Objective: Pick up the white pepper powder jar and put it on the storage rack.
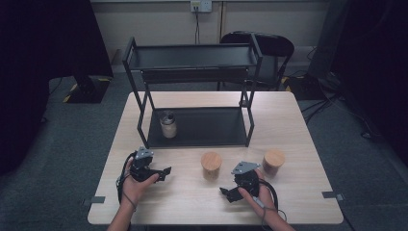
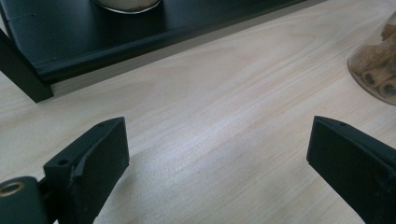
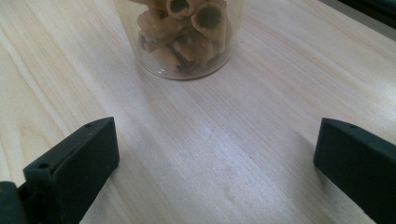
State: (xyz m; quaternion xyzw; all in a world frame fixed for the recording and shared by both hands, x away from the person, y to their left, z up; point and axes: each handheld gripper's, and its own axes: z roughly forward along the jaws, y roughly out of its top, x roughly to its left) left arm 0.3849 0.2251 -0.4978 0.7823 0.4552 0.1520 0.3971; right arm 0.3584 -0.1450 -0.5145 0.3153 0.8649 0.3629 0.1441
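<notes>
Two clear jars with wooden lids stand on the pale wooden table (image 1: pixel 298 144): one in the middle (image 1: pixel 211 165) and one to its right (image 1: pixel 273 161). A third jar (image 1: pixel 168 125) with pale contents sits on the lower tray of the black two-tier rack (image 1: pixel 195 137). My left gripper (image 1: pixel 165 172) rests low near the front left, open and empty (image 2: pixel 219 140); a jar of brown rolled sticks (image 2: pixel 376 65) stands at its right. My right gripper (image 1: pixel 225 191) is open and empty too (image 3: pixel 217 137), with a jar of rolled sticks (image 3: pixel 182 37) just ahead of its jaws.
The rack's lower tray edge (image 2: pixel 140 42) and a black leg (image 2: pixel 18 70) lie close ahead of the left gripper. Its upper shelf (image 1: pixel 192 57) overhangs the back of the table. A black chair (image 1: pixel 269 45) stands behind the table.
</notes>
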